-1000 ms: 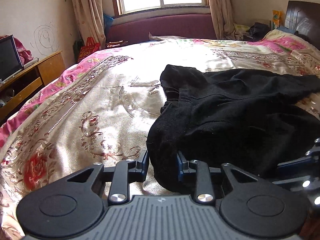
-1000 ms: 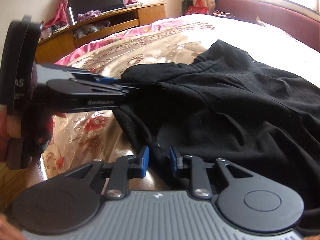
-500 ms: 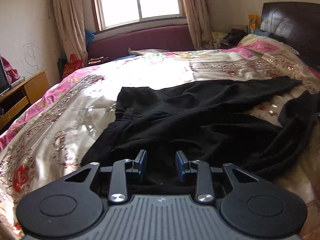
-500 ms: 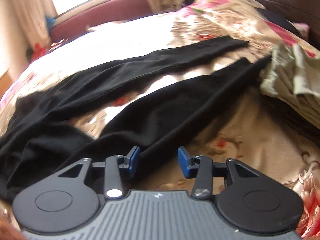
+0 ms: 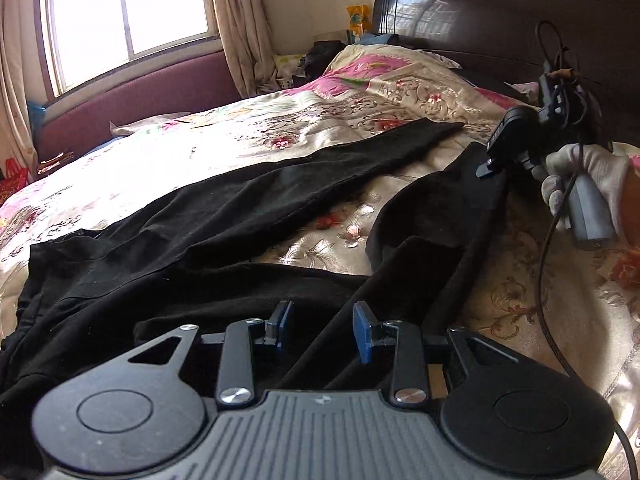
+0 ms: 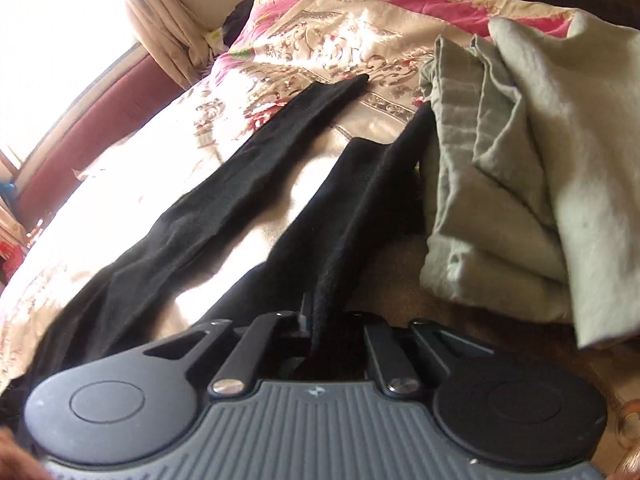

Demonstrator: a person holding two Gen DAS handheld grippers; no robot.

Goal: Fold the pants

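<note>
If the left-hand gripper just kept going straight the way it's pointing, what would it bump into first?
Most likely the black pants spread on the bedspread. The left gripper points down over the near leg, whose cloth already lies beneath its open fingers. Depth is hard to judge here.

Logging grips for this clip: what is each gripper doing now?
Left gripper: open, holding nothing.
Right gripper: shut on black fabric pants.

Right tool (image 6: 316,320) pads hidden by pants (image 6: 224,196) fabric.
</note>
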